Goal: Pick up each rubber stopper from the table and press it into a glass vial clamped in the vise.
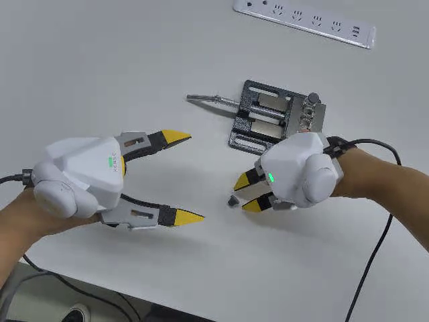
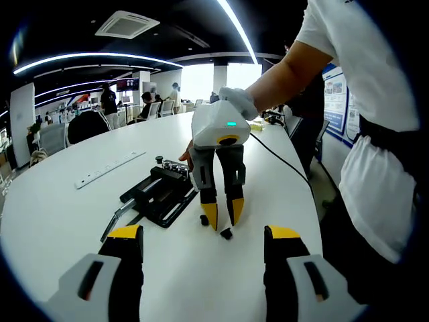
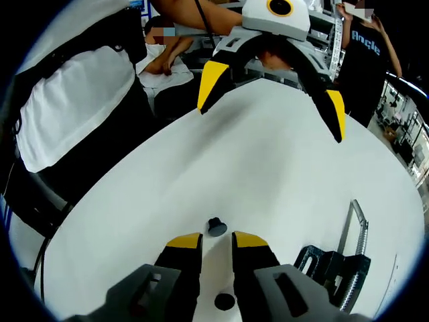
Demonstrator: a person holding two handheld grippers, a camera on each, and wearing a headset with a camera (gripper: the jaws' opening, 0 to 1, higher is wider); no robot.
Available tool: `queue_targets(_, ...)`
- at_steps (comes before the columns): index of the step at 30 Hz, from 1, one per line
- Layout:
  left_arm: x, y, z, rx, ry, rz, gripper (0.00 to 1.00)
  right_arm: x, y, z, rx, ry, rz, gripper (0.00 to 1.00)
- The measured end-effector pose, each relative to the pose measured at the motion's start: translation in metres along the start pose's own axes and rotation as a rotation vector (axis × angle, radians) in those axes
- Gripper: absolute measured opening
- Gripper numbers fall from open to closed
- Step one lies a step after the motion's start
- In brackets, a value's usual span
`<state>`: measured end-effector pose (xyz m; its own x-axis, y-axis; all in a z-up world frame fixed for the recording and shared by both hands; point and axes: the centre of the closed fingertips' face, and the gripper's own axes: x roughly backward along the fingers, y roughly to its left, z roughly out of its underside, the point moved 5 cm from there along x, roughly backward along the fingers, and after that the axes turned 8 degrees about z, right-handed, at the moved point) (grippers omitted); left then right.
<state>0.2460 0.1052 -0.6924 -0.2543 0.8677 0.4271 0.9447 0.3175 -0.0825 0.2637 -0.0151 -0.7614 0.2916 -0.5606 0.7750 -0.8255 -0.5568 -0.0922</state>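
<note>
We are working over the white table [image 1: 134, 54]. The vise [image 1: 271, 117] is sitting just behind the right gripper [image 1: 246, 194] and well off to one side of the left gripper [image 1: 182, 176]. The left gripper is hovering with its jaws spread wide and nothing between them. The right gripper's jaws are standing nearly together with a thin gap, gripping nothing. One rubber stopper [image 3: 216, 226] is lying just ahead of the right gripper's tips, and a second stopper [image 3: 224, 301] is lying on the table beneath the gap, further back.

We are judging that gap too tight for a clean pick. Tips coming down like this could nudge the front stopper and send it rolling, or knock the one underneath. An off-centre pinch could also squirt the rubber out. We are not making out the vials clearly in the vise, so pressing in at a tilt could seat a stopper crooked or stress the glass.

For writing, the power strip [image 1: 305, 20] beyond the vise is showing nothing legible. A dark shirt [image 3: 367, 40] past the left gripper is carrying a word that looks like "Angle". The small lettering on the left gripper's casing is too small to read.
</note>
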Motion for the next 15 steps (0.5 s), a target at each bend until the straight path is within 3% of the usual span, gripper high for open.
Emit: queue_targets(15, -0.0006, 0.0032, 0.0014, 0.014, 0.003, -0.005, 0.71, -0.0057, -0.0005, -0.0036, 0.065, -0.017, -0.067, 0.15)
